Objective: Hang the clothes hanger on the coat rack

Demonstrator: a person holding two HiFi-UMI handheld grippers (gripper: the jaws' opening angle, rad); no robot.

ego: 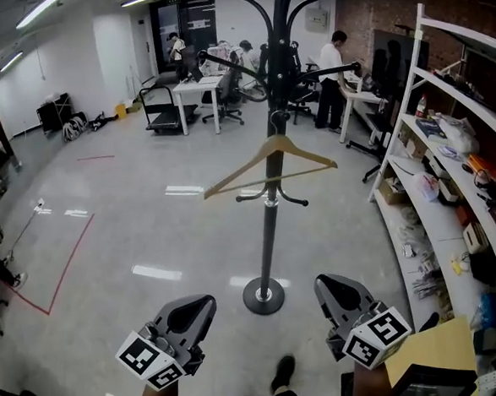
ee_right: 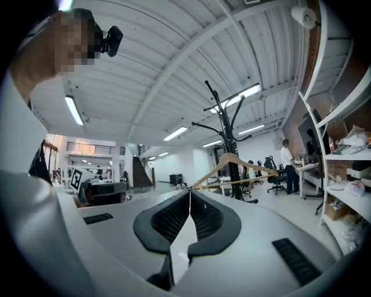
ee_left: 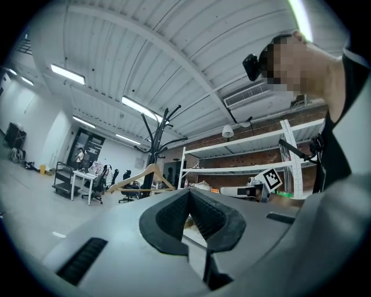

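A black coat rack (ego: 269, 228) stands on the grey floor straight ahead. A wooden clothes hanger (ego: 271, 165) hangs by its hook from the rack's upper part, tilted down to the left, with no gripper touching it. My left gripper (ego: 195, 306) and right gripper (ego: 335, 289) are low and close to my body, well short of the rack, one on each side of its round base. Both are shut with nothing between their jaws. In the left gripper view the hanger (ee_left: 148, 174) and rack (ee_left: 155, 133) lie beyond the shut jaws; in the right gripper view the hanger (ee_right: 232, 165) shows likewise.
White shelving (ego: 453, 173) loaded with boxes and small items runs along the right. Desks (ego: 196, 92), office chairs and a cart stand at the back, where people work. A red tape line (ego: 65, 265) marks the floor at the left. My shoe (ego: 283, 373) is below the rack's base.
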